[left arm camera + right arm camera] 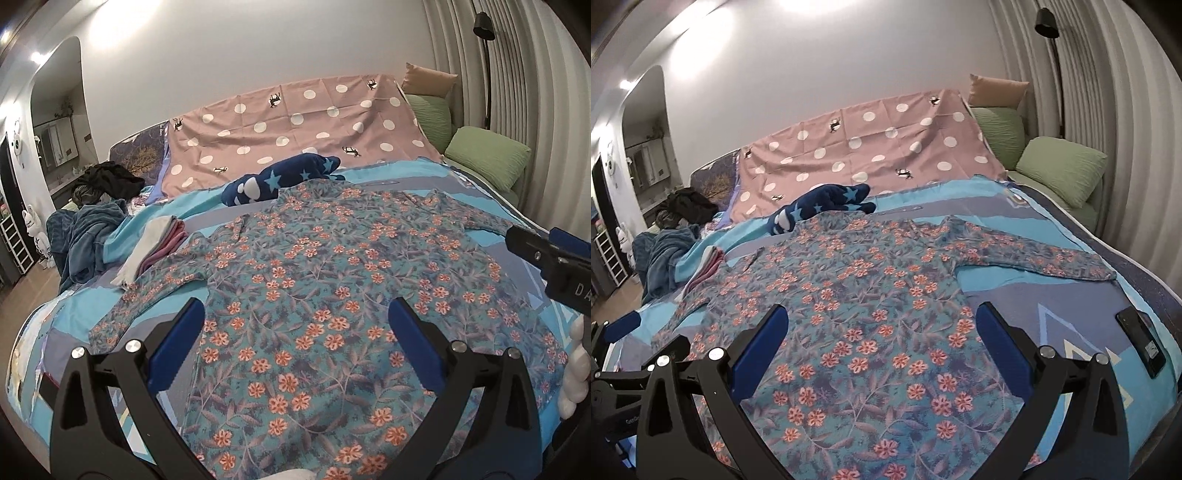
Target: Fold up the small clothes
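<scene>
Blue-padded fingers [177, 347] of the left gripper [295, 332] stood spread wide, holding nothing, above the teal long-sleeved shirt with orange flowers [332, 280]; the right gripper [882, 332] hung equally spread over the same shirt, which lay flat, sleeves outstretched, on the blue patterned bedspread [1034, 295]; a black phone [1143, 341] lay near the bedspread's right edge.
</scene>
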